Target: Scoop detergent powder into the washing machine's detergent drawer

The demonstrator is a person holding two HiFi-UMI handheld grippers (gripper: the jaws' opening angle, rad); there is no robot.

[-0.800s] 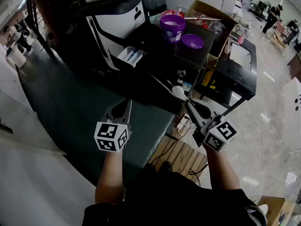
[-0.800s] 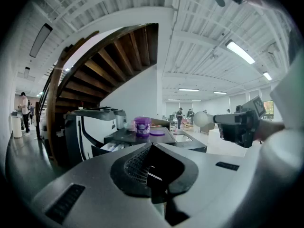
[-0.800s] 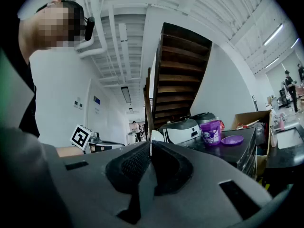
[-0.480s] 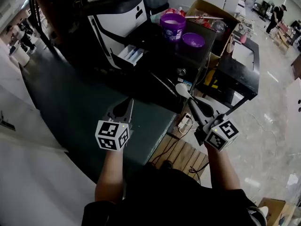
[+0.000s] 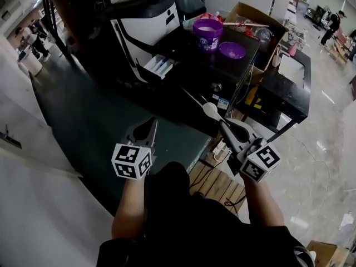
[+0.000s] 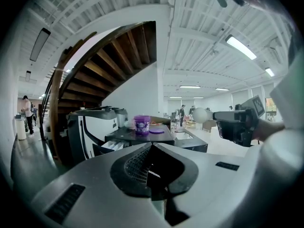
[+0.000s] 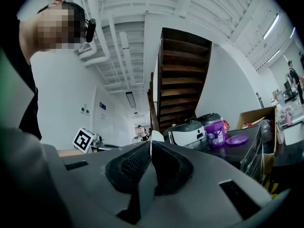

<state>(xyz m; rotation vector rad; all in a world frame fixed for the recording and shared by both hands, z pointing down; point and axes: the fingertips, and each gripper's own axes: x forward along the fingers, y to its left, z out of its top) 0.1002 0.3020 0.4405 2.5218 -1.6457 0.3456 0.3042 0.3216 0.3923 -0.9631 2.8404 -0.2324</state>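
Between the right tongs [image 5: 222, 124] a white spoon [image 5: 210, 110] is clamped by its handle, bowl forward; the left tongs [image 5: 149, 125] are pressed together on nothing. For a clean scoop, the spoon should be carried level to the open purple detergent tub [image 5: 207, 34]. That tub is set well ahead on the black table [image 5: 190, 52], its lid [image 5: 230, 50] beside it and the pulled-out detergent drawer [image 5: 159, 67] to its left.
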